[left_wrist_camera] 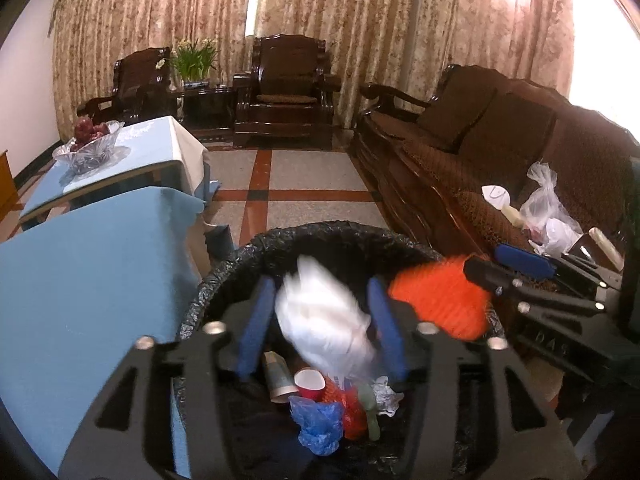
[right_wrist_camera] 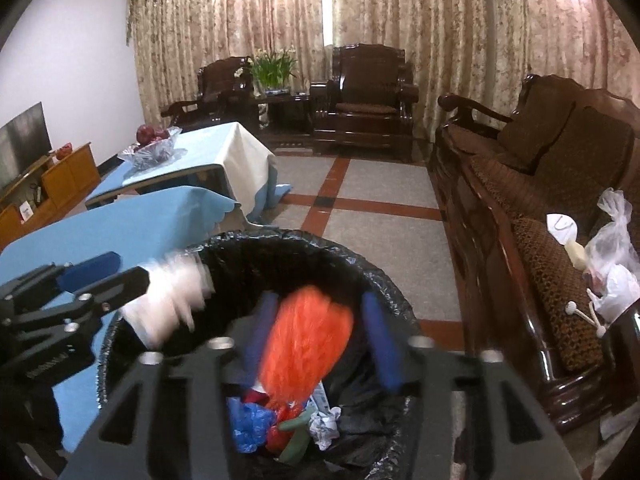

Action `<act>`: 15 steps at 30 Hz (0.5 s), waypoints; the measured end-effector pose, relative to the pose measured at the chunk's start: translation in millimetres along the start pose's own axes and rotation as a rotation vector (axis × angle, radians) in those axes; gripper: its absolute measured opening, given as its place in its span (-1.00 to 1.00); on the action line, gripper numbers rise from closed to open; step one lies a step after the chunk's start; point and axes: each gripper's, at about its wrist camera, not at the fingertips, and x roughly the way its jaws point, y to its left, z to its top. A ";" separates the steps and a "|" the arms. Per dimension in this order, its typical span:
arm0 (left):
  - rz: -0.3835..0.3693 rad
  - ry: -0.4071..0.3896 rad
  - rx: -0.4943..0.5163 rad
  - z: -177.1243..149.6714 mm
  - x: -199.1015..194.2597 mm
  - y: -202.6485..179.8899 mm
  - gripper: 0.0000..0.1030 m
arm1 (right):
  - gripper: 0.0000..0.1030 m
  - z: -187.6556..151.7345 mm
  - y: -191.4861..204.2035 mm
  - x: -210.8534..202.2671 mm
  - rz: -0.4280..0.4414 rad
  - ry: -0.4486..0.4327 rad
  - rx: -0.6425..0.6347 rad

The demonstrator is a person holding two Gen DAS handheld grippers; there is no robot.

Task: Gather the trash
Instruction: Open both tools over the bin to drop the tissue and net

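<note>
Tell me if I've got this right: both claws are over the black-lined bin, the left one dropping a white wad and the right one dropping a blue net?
Nearly. The right claw is dropping an orange net, not blue, as the right wrist view shows. The rest holds: both claws are over the bin, and the left claw is dropping a white wad.

Orange netting [right_wrist_camera: 308, 344], white crumpled bag [left_wrist_camera: 324, 320], black bin liner [right_wrist_camera: 304, 244], light-blue tablecloth [left_wrist_camera: 100, 256].
</note>
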 end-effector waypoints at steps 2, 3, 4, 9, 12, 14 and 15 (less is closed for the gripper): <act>0.005 -0.010 -0.004 0.8 -3.9 2.6 0.29 | 0.52 -0.2 -0.2 -2.4 -0.012 -0.006 0.005; 0.009 -0.013 -0.006 2.3 -5.9 4.1 0.39 | 0.64 -0.6 -0.6 -4.0 -0.020 -0.011 0.006; 0.015 -0.019 -0.010 2.7 -9.4 7.3 0.42 | 0.85 -0.4 -0.2 -7.1 -0.032 -0.017 0.007; 0.051 -0.041 -0.018 6.8 -27.6 24.6 0.68 | 0.88 2.6 -1.3 -15.4 -0.015 -0.005 0.027; 0.083 -0.047 -0.038 9.7 -44.0 40.1 0.75 | 0.88 6.2 2.2 -22.3 0.015 -0.003 0.046; 0.106 -0.053 -0.049 13.7 -55.0 47.7 0.76 | 0.88 10.4 7.4 -29.5 0.033 -0.014 0.049; 0.120 -0.056 -0.056 15.3 -62.0 51.8 0.78 | 0.88 12.8 10.9 -33.5 0.042 -0.018 0.049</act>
